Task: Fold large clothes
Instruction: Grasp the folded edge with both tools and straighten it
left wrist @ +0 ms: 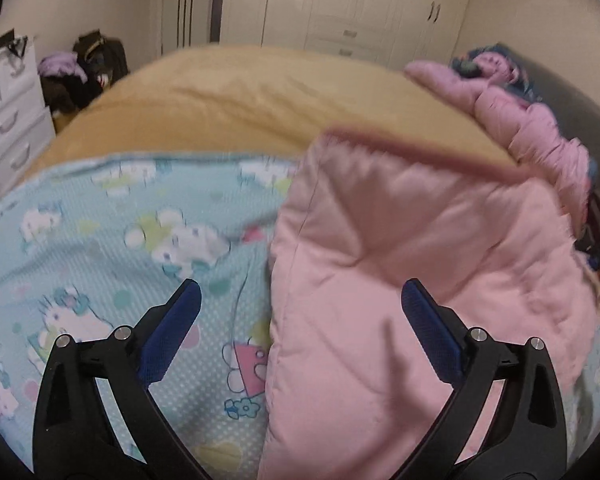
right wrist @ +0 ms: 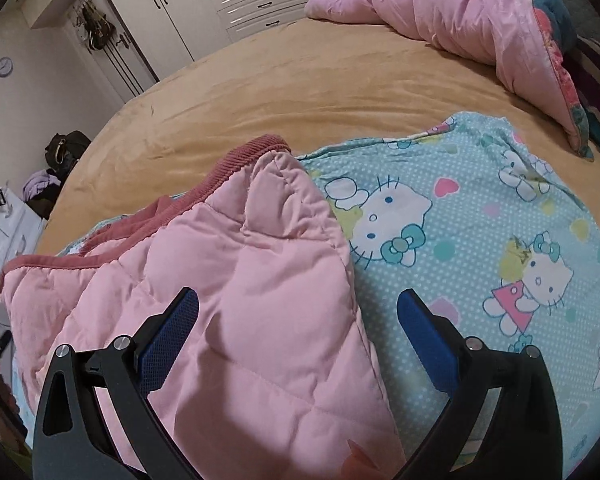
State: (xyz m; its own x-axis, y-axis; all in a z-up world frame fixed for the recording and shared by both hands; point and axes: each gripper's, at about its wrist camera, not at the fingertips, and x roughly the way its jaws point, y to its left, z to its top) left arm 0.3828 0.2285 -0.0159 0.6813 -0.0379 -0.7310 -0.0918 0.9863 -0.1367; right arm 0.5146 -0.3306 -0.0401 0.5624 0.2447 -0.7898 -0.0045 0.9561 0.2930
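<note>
Jacket [right wrist: 236, 280], one, pink quilted, on one cartoon-cat sheet [right wrist: 480, 240], left tongs [left wrist: 300, 300] and right tongs [right wrist: 298, 308] both spread apart, empty

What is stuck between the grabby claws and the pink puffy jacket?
Nothing visible. The left gripper and right gripper are both open, right above the pink quilted jacket, which lies on the Hello Kitty sheet with nothing covering it.

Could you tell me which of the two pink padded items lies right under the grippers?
The jacket with the dark-pink ribbed trim; the other, a quilt, lies bunched far up the bed.
</note>
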